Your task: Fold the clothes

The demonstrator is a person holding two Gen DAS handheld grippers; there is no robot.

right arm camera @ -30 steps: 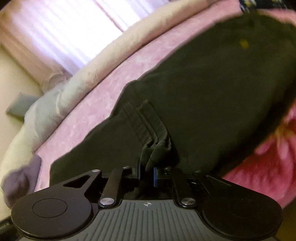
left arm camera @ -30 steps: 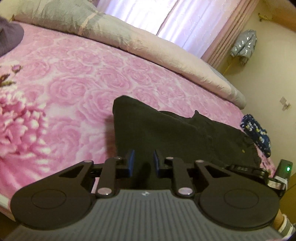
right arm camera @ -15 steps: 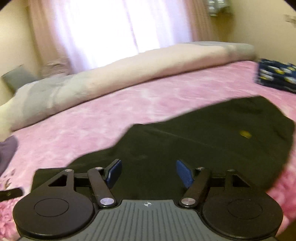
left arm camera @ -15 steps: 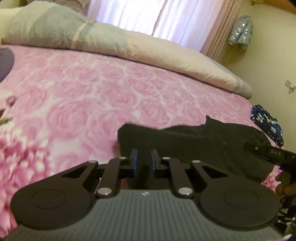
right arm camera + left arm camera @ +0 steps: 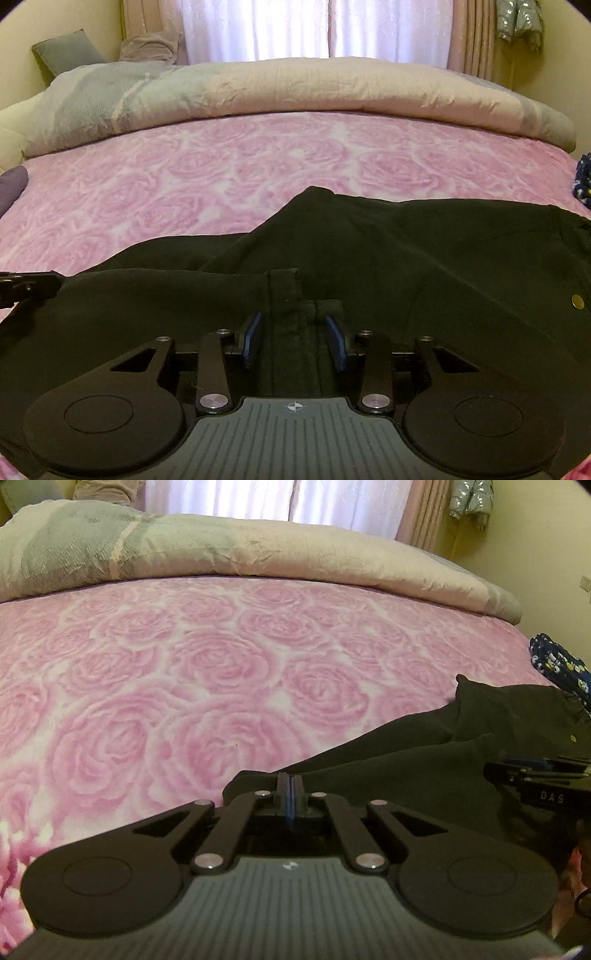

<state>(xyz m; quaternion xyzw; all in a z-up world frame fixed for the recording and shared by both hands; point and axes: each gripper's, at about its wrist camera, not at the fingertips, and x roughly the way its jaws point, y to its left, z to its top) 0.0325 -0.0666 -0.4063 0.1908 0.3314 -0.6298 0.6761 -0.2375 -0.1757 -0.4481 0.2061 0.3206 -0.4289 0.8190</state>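
Two tools: both low over the bed (image 5: 155, 192), each at the near edge of the black garment (image 5: 424, 258), left tool (image 5: 290, 786) at its left end, right tool (image 5: 294, 338) further right along it.
Garment now: lying spread on the pink rose bedspread, near-right part of the bed; probably trousers (brass stud (image 5: 577, 302) near right edge), but can't be sure.
Change, garment: 1 s ago it hung bunched and lifted in both views; now it's down, flattened w/ a few soft creases, a ridge running far-left to near-right.
Change, right tool: was clamped on a wad of cloth, let go, swung level; jaws now closing again, blue pads either side of a seamed strip of the fabric, gap visible on both sides, so nothing gripped yet.
Change, left tool: was narrowly open over the cloth; now jaws pressed together, blue pads meeting. Fabric edge sits right at the tips. Whether a thin layer is pinched, can't tell.
Bystanders: rolled duvet (image 5: 295, 88) along far side, navy patterned cloth (image 5: 557, 668) at right edge, purple item (image 5: 13, 182) far left, all clear of the work.
Meaning for task: lay-down step looks done; a fresh grip along the near edge is being taken, likely to set up the next fold.
Watch: right tool should catch the whole strip, not just one layer.
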